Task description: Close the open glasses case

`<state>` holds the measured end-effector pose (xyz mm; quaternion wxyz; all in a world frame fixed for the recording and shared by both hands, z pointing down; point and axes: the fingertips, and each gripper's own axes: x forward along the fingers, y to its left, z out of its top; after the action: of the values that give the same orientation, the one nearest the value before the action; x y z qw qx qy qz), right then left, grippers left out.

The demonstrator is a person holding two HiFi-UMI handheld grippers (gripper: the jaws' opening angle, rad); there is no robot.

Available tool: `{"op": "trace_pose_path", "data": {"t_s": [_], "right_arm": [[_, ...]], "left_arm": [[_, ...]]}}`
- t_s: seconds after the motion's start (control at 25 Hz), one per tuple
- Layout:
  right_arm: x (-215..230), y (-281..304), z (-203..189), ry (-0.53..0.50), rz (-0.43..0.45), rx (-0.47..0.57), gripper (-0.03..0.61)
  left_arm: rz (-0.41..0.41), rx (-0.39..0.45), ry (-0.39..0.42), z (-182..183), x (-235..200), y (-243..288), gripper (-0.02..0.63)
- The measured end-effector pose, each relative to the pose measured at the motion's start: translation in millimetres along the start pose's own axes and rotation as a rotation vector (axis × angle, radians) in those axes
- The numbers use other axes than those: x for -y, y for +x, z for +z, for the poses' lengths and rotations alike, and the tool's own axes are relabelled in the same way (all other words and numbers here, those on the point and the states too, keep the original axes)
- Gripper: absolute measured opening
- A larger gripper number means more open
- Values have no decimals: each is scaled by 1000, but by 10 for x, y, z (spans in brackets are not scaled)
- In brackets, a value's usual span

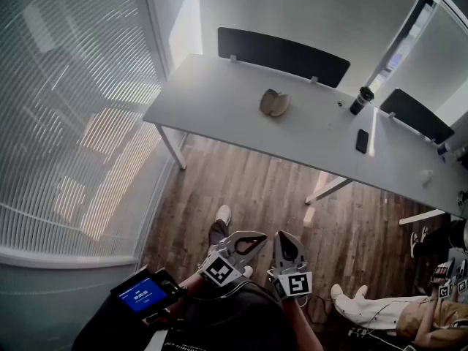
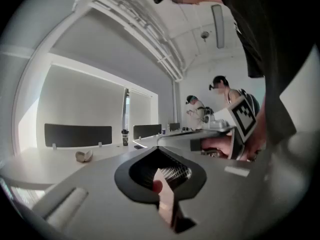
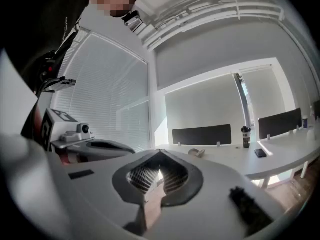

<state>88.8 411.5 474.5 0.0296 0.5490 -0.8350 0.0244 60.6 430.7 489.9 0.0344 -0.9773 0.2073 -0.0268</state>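
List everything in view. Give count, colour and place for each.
table: one long run, white, across the middle
glasses case: one, beige, open, mid-table
bottle: one, black, upright on the table, right of the case
phone: one, black, flat near the table's front edge
divider panels: two, black, along the table's far edge
blinds: one set, white, left side
floor: brown wood, under the table
screen device: one, black with a blue screen, bottom left
other person: one, light trousers, low at bottom right
left hand-held gripper: one, grey, jaws together, empty
right hand-held gripper: one, grey, jaws together, empty
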Motion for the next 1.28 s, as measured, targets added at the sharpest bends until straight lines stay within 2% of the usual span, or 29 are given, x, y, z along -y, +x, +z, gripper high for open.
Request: {"op": "trace_pose_path", "data": {"t_s": [0.12,0.24,0.36,0.56,0.68,0.84,0.96,1.28], "right_arm": [[-140,56,-46,-49,163,35,-2],[-90,45,-3,-52,223,34,-2],[-29,-18,13,-26,243,43,-2],[65,-100,21,-5,248,49,-2],[89,-112,35,31,276,49,-2],[113,-75,-29,7,269,40,-2],[174,-91,7,2,255,58,-2],[242,-156,-38,-6,240,43,-2]], "left_arm": [[43,-40,-37,-62,75,9,6],[43,-82,-107,-85,119,149,5],[45,-89,-125,-81,138,233,5],[66,-128,-102,-168,154,382,6],[91,-133,-32,-266,90,435,6],[130,-125,-100,-225,19,421,6],[116,-105,-61,-222,28,415,6],[138,-111,-104,-170,101,454,6]]}}
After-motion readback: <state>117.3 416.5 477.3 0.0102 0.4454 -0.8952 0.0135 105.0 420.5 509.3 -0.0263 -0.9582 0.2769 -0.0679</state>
